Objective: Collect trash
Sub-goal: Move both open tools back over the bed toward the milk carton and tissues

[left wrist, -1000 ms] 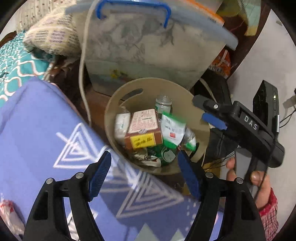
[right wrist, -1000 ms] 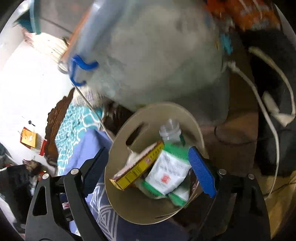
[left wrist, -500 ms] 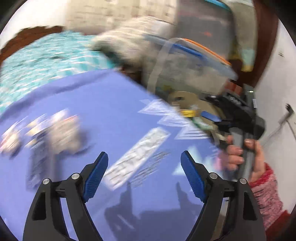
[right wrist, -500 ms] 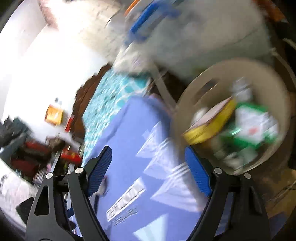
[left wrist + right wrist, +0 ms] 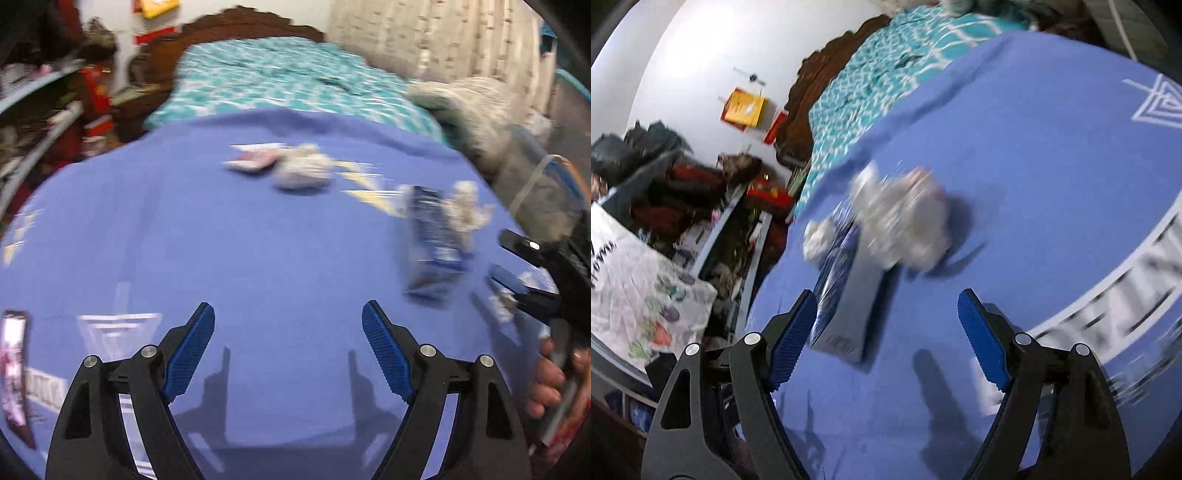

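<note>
A blue mat (image 5: 258, 240) covers the bed and litter lies on it. In the left wrist view, a pink-and-white packet (image 5: 251, 161) and a crumpled white paper (image 5: 303, 172) lie far ahead. A dark blue box (image 5: 432, 229) with a second paper wad (image 5: 466, 211) lies to the right. My left gripper (image 5: 288, 354) is open over bare mat. My right gripper (image 5: 524, 271) enters at the right edge, held by a hand (image 5: 550, 380). In the right wrist view, my right gripper (image 5: 886, 339) has its jaws closing on nothing. The blue box (image 5: 846, 299) lies just past its left finger, with crumpled paper (image 5: 905, 221) beyond.
A dark wrapper (image 5: 13, 369) lies at the mat's left edge. A teal patterned bedspread (image 5: 280, 77) and a wooden headboard (image 5: 236, 22) lie beyond the mat. Cluttered shelves (image 5: 701, 192) and a printed white bag (image 5: 639, 288) stand to the left. A grey pillow (image 5: 469, 107) sits at the right.
Both views have swung away from the beige bin full of trash to the blue mat and its litter. The blue box and paper wads have come into view before both grippers.
</note>
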Motion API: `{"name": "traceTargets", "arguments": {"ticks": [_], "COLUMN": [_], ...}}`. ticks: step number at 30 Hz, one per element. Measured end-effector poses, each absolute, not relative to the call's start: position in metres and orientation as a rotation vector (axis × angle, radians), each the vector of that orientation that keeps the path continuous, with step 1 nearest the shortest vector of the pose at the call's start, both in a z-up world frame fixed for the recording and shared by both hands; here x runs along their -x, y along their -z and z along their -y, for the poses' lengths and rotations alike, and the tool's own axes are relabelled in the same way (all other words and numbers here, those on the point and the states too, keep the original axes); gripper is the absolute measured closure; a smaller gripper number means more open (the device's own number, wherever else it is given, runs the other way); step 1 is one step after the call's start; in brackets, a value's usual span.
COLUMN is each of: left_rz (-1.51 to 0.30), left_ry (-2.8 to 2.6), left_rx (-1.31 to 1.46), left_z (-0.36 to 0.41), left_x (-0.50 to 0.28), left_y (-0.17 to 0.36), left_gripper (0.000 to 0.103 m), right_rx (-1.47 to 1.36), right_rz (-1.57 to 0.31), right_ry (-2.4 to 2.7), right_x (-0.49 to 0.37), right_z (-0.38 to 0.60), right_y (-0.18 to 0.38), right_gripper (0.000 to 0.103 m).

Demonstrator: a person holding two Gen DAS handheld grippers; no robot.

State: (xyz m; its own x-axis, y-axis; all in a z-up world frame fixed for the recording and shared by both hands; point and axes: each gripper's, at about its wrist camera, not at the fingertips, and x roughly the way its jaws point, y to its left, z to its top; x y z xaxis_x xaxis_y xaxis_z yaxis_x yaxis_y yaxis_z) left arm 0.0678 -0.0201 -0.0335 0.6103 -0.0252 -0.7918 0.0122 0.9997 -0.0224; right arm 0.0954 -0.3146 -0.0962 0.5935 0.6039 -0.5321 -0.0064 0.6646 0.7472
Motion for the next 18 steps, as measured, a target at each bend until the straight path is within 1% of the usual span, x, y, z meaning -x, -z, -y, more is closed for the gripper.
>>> {"name": "traceTargets", "arguments": {"ticks": [8,13,18], "left_rz": [-0.904,-0.899,-0.880], "left_ry": [-0.079,-0.073,-0.066], "left_rx": [0.033,0.058,0.054], "left_z": [-0.034,-0.043,-0.043], "left_x": [-0.056,-0.049,-0.049], "left_y": [0.045,0.048,0.053], "left_gripper": [0.025,0.025,0.025], "right_rx": [-0.586,-0.469,-0.394], "right_rz": [-0.836,-0.733,-0.663], "right_ry": [-0.305,-0.253,-0.226], "right_x": [-0.068,-0.046,-0.034], "right_z": [0.274,0.265,0.260], "right_y": [0.092,0.069,0.059], "right_gripper": [0.024,0.024,0.024]}}
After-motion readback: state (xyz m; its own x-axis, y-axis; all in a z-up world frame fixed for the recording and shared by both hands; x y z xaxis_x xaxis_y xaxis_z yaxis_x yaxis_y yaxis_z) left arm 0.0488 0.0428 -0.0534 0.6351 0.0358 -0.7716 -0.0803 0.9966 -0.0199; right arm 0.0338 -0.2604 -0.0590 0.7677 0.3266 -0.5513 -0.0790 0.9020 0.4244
